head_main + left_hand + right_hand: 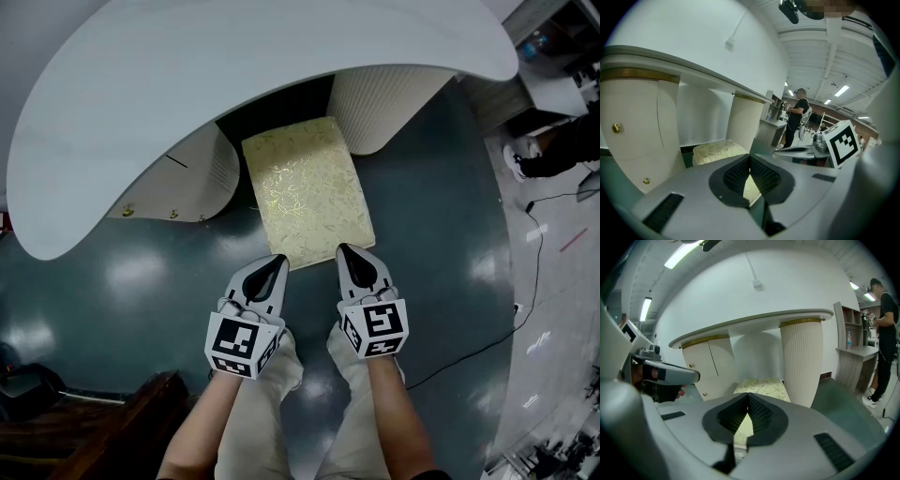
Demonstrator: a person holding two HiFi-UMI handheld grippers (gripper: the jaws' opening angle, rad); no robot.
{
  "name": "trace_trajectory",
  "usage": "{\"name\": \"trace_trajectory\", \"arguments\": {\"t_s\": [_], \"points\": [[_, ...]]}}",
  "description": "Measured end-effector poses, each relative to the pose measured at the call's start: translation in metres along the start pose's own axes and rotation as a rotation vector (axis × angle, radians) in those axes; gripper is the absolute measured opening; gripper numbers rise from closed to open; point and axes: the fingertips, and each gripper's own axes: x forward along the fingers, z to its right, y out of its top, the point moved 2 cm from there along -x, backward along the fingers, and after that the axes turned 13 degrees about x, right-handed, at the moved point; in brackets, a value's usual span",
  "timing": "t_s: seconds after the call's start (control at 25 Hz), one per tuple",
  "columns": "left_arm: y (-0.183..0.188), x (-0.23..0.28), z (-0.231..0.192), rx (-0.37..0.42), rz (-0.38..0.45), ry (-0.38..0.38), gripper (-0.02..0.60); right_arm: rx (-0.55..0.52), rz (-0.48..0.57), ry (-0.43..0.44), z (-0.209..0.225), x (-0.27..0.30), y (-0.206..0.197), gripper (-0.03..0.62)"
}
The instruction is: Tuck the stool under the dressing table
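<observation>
The stool (305,187) has a pale yellow patterned cushion and stands partly under the white curved dressing table (187,84), between its left cabinet (187,183) and ribbed right pedestal (384,103). My left gripper (278,261) is shut and empty, its tip at the stool's near left corner. My right gripper (343,250) is also shut and empty, its tip at the near right corner. In the left gripper view the stool (717,151) lies just beyond the shut left gripper (750,158). In the right gripper view the stool (761,385) sits ahead of the shut right gripper (748,395), beside the pedestal (801,362).
A dark wooden piece (122,422) stands at the lower left on the grey-green floor. A black cable (534,281) runs along the right. A person (883,333) stands at the right by a shelf unit (853,352). The person's legs are below my grippers.
</observation>
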Motion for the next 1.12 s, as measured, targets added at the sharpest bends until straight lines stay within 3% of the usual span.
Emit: {"name": "trace_trajectory", "arguments": {"t_s": [0.48, 0.64, 1.12], "points": [[-0.014, 0.023, 0.002, -0.004, 0.031, -0.022, 0.012, 0.001, -0.059, -0.015, 0.015, 0.019, -0.04, 0.014], [-0.019, 0.027, 0.001, -0.008, 0.028, -0.025, 0.012, 0.058, -0.091, -0.021, 0.017, 0.024, -0.06, 0.014], [-0.031, 0.038, 0.0, -0.035, 0.011, -0.018, 0.012, 0.073, -0.232, -0.073, 0.037, 0.032, -0.124, 0.014]]}}
